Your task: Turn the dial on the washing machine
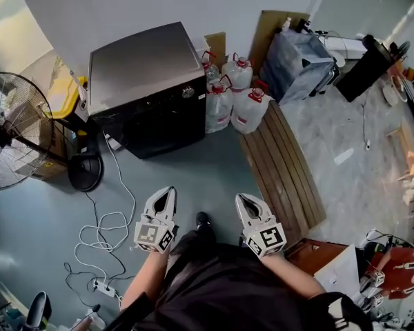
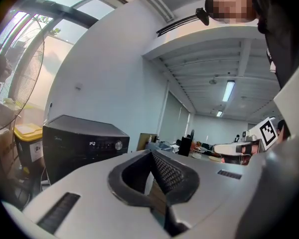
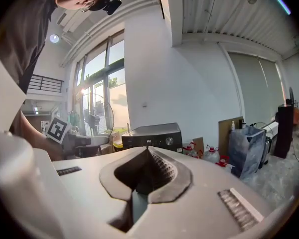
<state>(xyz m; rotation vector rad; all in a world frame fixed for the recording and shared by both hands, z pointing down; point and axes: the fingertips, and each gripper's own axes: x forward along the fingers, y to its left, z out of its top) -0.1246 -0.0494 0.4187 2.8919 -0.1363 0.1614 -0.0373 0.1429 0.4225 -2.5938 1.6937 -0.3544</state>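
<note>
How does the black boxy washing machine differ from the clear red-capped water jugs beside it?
The black boxy washing machine is dark and opaque; the clear red-capped water jugs are pale and see-through. The machine is square-edged with a flat top; the jugs are rounded with narrow necks. The machine is one unit, bigger than any of the four jugs. Both stand upright near the white wall.

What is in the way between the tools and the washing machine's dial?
Nothing visible. Only bare floor lies between the left tool, the right tool and the washing machine, and its dial faces them uncovered. The white cable lies on the floor off to the left; the water jugs stand to the machine's right.
</note>
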